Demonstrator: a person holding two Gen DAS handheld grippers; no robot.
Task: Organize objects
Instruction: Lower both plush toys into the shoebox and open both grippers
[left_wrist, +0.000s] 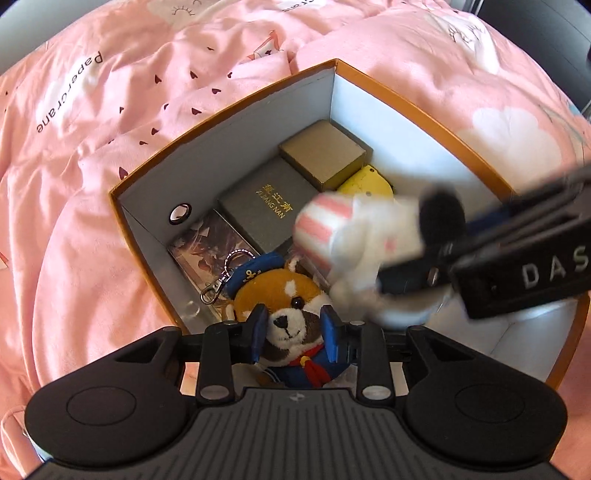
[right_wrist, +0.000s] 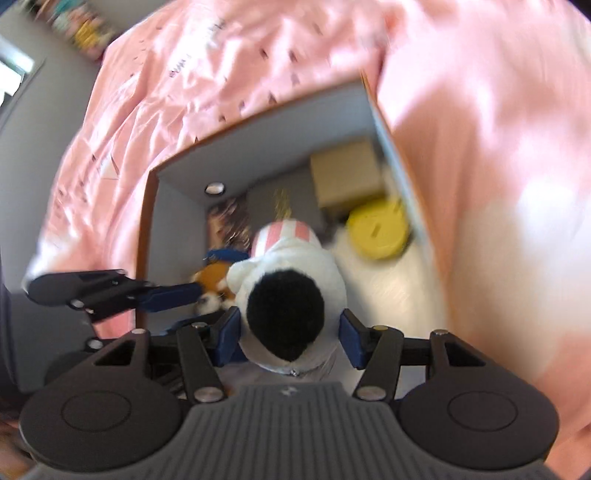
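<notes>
setting: an orange-rimmed box (left_wrist: 436, 122) with pale grey inner walls sits on a bed covered by a pink quilt (left_wrist: 110, 147) printed with small dark hearts and white clouds.
left gripper (left_wrist: 295, 328): points steeply down into the near end of the box; its blue fingers (left_wrist: 258, 328) stand on either side of the head of a fox plush (left_wrist: 286, 295), pressing into the fur at the cheeks - closed on the toy.
fox plush: orange and white, in a blue sailor cap with an anchor, a blue outfit and a red neckerchief; a metal keyring clasp (left_wrist: 214, 290) hangs from the cap toward the left wall.
right gripper (right_wrist: 291, 332): also angled down over the box; its blue fingers (right_wrist: 231, 338) flank a white plush (right_wrist: 291, 280). the left pad touches the toy, the right pad seems to sit a hair off it - the view is blurred, so i cannot tell whether the grip is firm.
white plush: white with a black patch and a pink-and-white striped part at its far end; it hangs above the middle of the box, just beside the fox plush.
box contents: a dark grey case (left_wrist: 266, 214) with gold lettering, a tan carton (left_wrist: 325, 157) in the far corner, a yellow round item (left_wrist: 365, 184) next to the carton, and a flat printed pack (left_wrist: 207, 247) along the left wall.
box wall: a metal-ringed hole (left_wrist: 180, 213) shows in the left side.
</notes>
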